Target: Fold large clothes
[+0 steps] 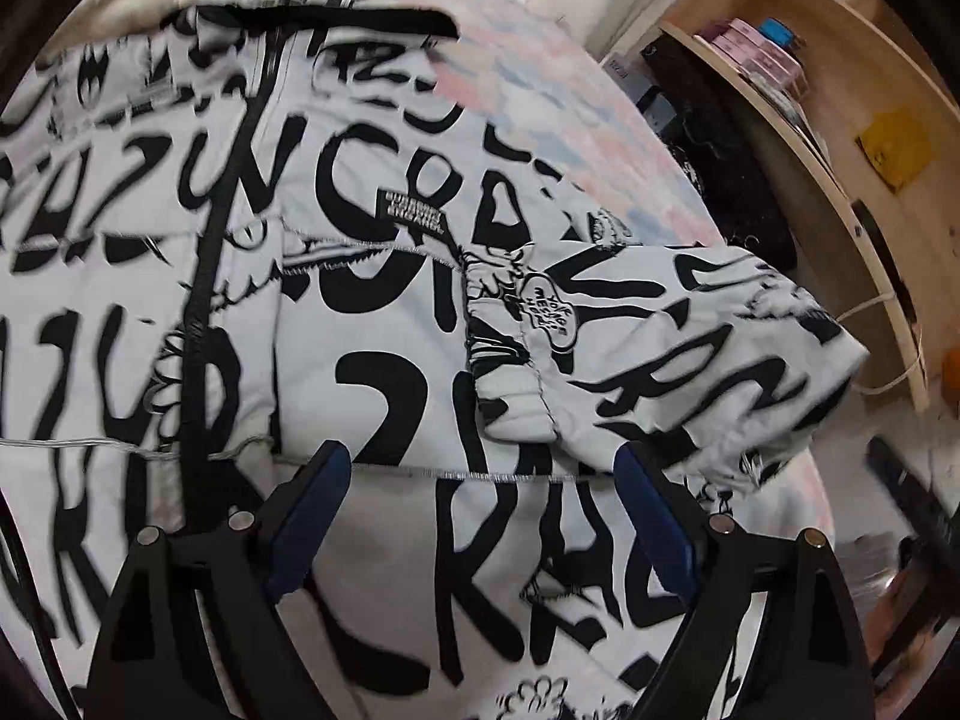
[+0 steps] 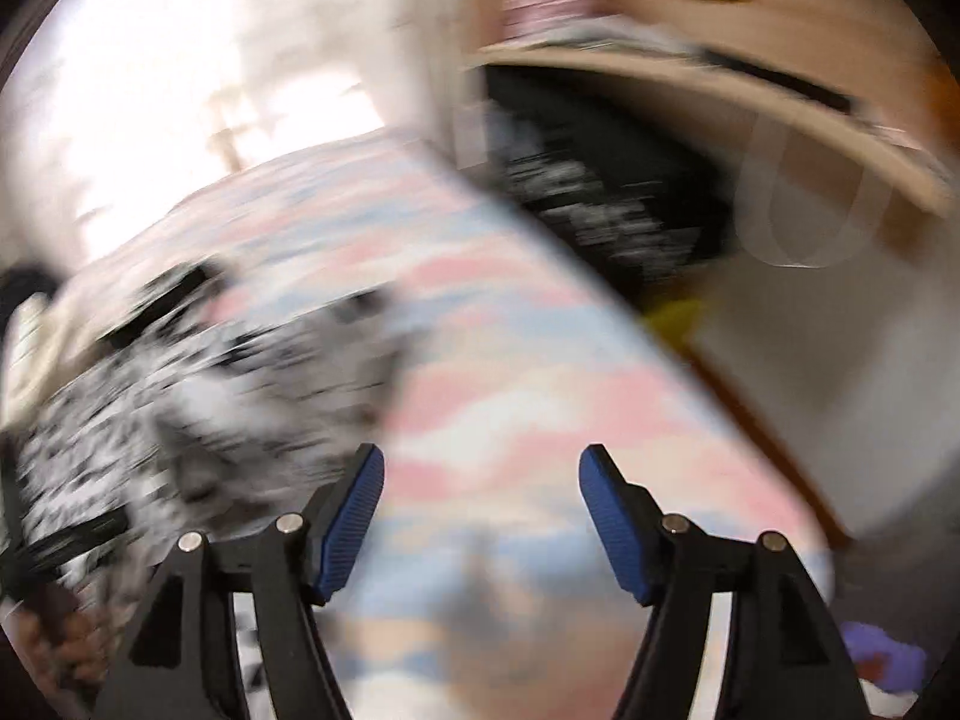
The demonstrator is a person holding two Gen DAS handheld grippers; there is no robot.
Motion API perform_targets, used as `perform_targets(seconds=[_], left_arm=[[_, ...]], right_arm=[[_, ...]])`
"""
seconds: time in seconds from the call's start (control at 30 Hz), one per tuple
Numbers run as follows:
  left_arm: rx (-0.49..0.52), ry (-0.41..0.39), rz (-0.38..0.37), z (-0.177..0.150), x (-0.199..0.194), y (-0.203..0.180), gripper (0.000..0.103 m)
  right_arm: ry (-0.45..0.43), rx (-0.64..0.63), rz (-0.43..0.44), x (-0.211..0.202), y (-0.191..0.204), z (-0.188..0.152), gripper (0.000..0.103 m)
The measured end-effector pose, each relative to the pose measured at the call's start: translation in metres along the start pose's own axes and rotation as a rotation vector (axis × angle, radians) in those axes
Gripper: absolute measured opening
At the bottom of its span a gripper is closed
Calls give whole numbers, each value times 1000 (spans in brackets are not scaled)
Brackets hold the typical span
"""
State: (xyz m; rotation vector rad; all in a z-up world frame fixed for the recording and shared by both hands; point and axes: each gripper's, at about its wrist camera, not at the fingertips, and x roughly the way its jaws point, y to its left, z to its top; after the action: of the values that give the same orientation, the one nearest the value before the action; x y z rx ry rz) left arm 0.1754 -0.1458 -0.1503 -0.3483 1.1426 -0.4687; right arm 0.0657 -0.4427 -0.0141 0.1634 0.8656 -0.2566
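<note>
The printed jacket (image 1: 372,312) lies spread on the bed (image 2: 516,360), one sleeve (image 1: 678,354) folded across its front. It looks thick, soft and floppy, so take it by a hem or cuff. Left claw (image 1: 480,516) hangs wide above it; right claw (image 2: 480,516) wide, empty

White jacket (image 1: 372,324) with black lettering; pink-and-blue patterned bedsheet (image 2: 510,360); blue fingers (image 1: 312,510).
</note>
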Motion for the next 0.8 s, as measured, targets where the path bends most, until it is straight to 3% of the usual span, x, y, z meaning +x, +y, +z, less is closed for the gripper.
perform_targets(seconds=[0.07, 0.17, 0.27, 0.43, 0.47, 0.5, 0.57, 0.6, 0.67, 0.8], left_arm=[[-31, 14, -4, 5, 11, 5, 88], [-52, 35, 0, 15, 30, 8, 88], [-25, 25, 19, 24, 41, 1, 88], [44, 40, 69, 37, 64, -23, 87], [71, 40, 94, 38, 69, -31, 75], [92, 38, 119, 39, 70, -37, 51], [132, 38, 202, 43, 75, -47, 28], [136, 37, 208, 46, 73, -49, 14], [114, 1, 164, 57, 56, -51, 11], [107, -211, 177, 81, -19, -45, 10]], right_arm=[[39, -84, 38, 22, 35, -6, 68], [84, -164, 18, 60, 65, -16, 68], [109, -149, 4, 73, 82, -30, 68], [138, -74, -18, 94, 72, -45, 68], [154, -44, -10, 100, 66, -49, 68], [162, -19, -4, 104, 62, -51, 68], [160, 55, 37, 107, 45, -57, 68], [154, 73, 49, 107, 40, -58, 68], [134, 102, 65, 104, 32, -62, 63], [114, 106, 64, 103, 33, -65, 60]])
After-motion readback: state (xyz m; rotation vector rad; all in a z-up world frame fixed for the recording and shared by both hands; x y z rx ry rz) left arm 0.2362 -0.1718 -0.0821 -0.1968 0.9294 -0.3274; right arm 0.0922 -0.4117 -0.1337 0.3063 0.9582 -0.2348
